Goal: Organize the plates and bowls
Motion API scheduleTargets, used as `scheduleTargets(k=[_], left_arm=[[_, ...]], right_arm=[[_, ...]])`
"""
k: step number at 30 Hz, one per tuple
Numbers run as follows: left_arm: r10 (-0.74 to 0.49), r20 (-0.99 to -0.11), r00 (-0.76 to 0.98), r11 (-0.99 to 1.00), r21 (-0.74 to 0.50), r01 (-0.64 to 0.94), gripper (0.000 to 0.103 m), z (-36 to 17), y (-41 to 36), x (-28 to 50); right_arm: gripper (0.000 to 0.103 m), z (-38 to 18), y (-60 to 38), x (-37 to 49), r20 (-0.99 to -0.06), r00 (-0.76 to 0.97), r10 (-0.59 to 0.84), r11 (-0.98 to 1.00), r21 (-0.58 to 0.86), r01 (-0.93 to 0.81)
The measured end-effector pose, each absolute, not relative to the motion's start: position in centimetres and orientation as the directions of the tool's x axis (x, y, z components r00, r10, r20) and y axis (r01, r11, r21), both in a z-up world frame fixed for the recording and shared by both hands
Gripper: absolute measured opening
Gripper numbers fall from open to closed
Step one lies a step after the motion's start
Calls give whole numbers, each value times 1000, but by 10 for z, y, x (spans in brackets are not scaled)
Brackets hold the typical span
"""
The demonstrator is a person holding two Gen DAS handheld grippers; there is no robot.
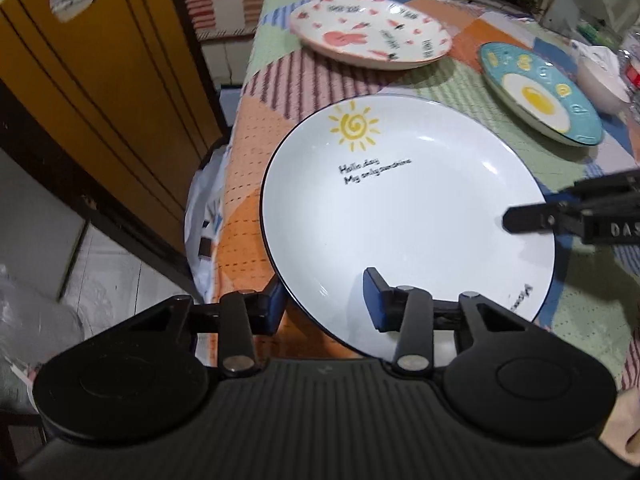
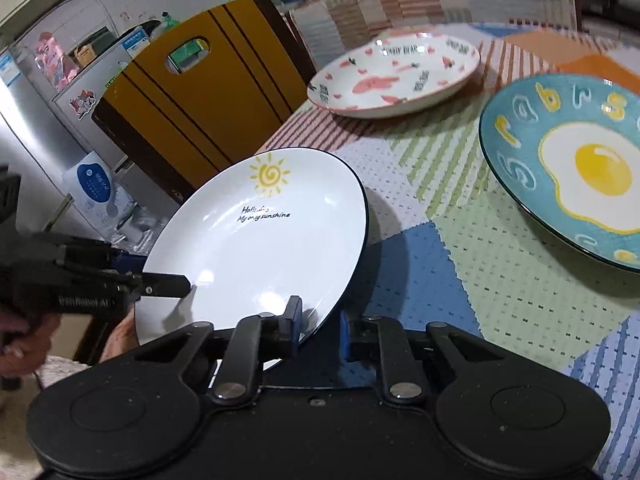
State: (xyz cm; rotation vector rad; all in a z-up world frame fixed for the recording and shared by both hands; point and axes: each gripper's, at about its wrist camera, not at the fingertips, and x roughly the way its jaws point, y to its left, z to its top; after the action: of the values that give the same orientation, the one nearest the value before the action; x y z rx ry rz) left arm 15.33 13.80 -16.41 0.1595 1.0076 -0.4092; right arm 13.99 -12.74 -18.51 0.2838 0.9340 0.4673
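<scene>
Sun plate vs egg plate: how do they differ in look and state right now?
The sun plate is white with a small yellow sun and black script; the egg plate is teal with a fried-egg picture and letters around it. The sun plate is tilted, its rim between the fingers of both the left claw and right claw; the egg plate lies flat on the patchwork tablecloth, untouched. Both are round, shallow and dark-rimmed.

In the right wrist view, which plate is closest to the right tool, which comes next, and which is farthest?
1. Sun plate: right at the right tool, its rim between the fingers.
2. Egg plate: farther off, to the right.
3. Pink bunny plate: farthest, at the table's far end.
</scene>
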Motion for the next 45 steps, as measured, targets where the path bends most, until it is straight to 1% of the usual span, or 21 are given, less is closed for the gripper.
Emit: scheduleTargets(k=[2, 5, 15, 22, 26, 32, 37, 45], left_arm=[[-274, -843, 463, 908, -69, 413, 39, -159, 134, 148], [-280, -835, 473, 903, -61, 426, 39, -149, 124, 141], [-307, -801, 514, 890, -51, 453, 39, -119, 90, 140], [-347, -777, 524, 868, -54, 494, 39, -106, 54, 153], [-380, -769, 514, 856, -82, 510, 39, -100, 34, 168], [-404, -745, 531, 835, -62, 547, 39, -101, -3, 187], [-429, -759, 489, 820, -100, 563, 39, -110, -27, 207], [-433, -785, 443, 817, -135, 560, 39, -133, -55, 225]], right_arm=[[23, -181, -132, 139, -708, 504, 495, 869, 407, -283], [23, -175, -143, 137, -710, 491, 506, 863, 411, -295], [23, -142, -181, 118, -666, 548, 507, 862, 371, -346], [23, -123, -212, 114, -652, 595, 469, 883, 339, -324], [23, -115, -233, 117, -647, 617, 447, 894, 332, -300], [23, -114, -265, 126, -653, 636, 411, 910, 335, -244], [23, -119, -287, 136, -667, 642, 379, 921, 336, -195], [23, -132, -311, 152, -707, 622, 337, 936, 322, -141]])
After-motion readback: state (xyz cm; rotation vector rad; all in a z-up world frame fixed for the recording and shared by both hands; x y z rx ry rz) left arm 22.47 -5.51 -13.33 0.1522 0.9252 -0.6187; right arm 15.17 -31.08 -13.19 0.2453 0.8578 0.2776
